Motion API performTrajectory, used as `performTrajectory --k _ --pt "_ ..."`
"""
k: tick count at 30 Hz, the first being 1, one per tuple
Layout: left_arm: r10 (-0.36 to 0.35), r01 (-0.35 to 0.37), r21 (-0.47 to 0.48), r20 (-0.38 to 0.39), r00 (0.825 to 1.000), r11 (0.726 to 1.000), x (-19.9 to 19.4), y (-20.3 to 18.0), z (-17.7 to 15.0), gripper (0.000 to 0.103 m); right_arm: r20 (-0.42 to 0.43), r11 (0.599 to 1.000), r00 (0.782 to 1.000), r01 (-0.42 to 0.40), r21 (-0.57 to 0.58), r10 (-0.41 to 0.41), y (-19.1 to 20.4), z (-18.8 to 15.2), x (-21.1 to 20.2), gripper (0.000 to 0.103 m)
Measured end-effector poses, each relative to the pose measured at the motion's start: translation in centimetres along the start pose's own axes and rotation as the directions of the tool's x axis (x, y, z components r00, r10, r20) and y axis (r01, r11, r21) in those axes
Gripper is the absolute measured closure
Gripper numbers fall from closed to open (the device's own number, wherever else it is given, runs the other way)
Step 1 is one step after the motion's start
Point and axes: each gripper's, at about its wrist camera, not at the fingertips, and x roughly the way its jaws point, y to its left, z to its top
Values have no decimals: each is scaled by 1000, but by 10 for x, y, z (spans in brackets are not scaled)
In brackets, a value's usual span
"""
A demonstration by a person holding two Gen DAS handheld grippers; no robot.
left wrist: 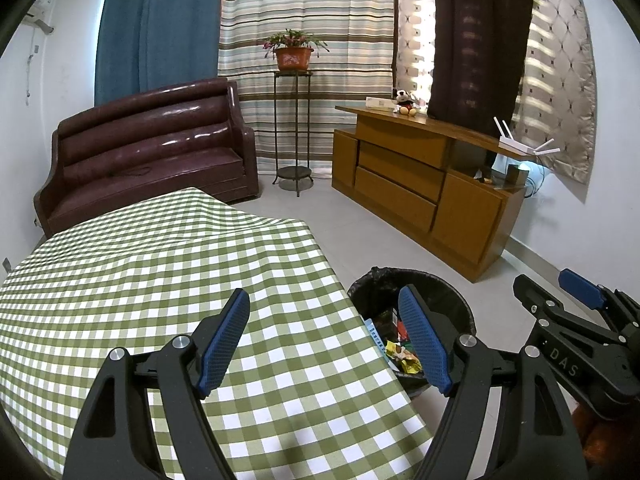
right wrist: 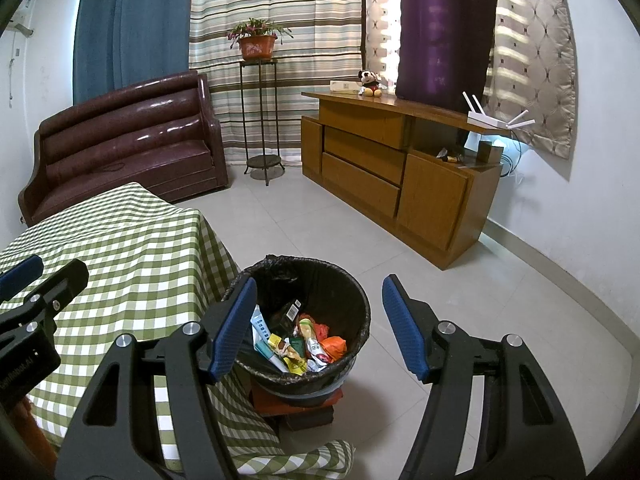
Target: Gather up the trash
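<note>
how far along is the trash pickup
Looks nearly done: wrappers already lie in the bin, and no trash shows on the checked tablecloth. Nothing in hand: the left hand-held gripper and right hand-held gripper are open, empty.

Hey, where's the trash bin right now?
The trash bin sits on the floor by the checkered table's corner, low and central in the right wrist view, between the open right tongs.

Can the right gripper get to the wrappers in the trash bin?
Probably yes. The right gripper hangs just above the trash bin, jaws open and empty. The bin has no lid, and nothing lies between the jaws and the wrappers.
</note>
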Motion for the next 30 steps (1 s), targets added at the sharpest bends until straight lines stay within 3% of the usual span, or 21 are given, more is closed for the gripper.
performTrajectory --k 15,24,30 --pt "-12 12 8 -11 1000 1000 1 -1 1 28 0 1000 1000 1 -1 -1 0 0 0 39" --pt "-8 8 2 17 1000 1000 1 0 2 22 -1 1000 1000 1 -1 -1 0 0 0 39" --pt "-23 23 -8 -9 1000 1000 5 0 1 18 -4 1000 1000 -1 -2 1 -1 -3 -1 39"
